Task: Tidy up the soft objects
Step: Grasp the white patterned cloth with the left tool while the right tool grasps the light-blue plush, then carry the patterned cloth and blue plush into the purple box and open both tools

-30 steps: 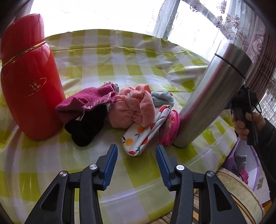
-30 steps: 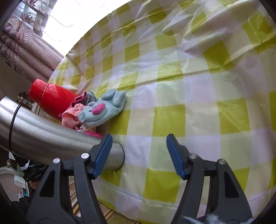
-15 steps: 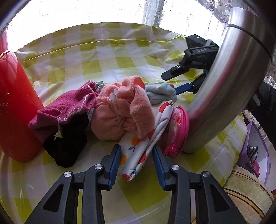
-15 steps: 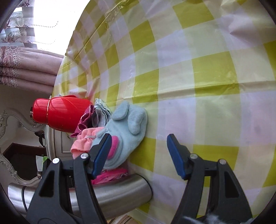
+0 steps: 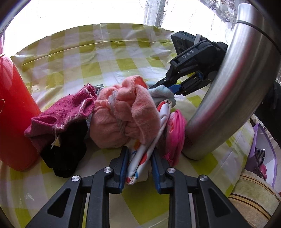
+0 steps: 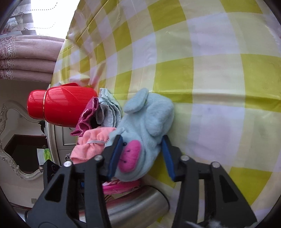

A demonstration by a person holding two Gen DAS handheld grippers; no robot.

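The left gripper [image 5: 138, 164] is closing on the fruit-print cloth [image 5: 140, 157]; the right gripper [image 6: 142, 154] is closing around the blue plush mitten [image 6: 145, 122]. Both lie in a pile on the yellow-checked tabletop [image 6: 202, 70], between a red flask [image 5: 12, 114] and a steel flask [image 5: 228, 87]. Lace curtains [image 5: 219, 10] hang behind. The right gripper reads "DAS".

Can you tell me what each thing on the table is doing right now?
Left tool: closing around the fruit-print cloth.
Right tool: closing around the blue plush mitten.
Red flask: standing, lid on.
Steel flask: standing.
Pink towel: bunched in the pile.
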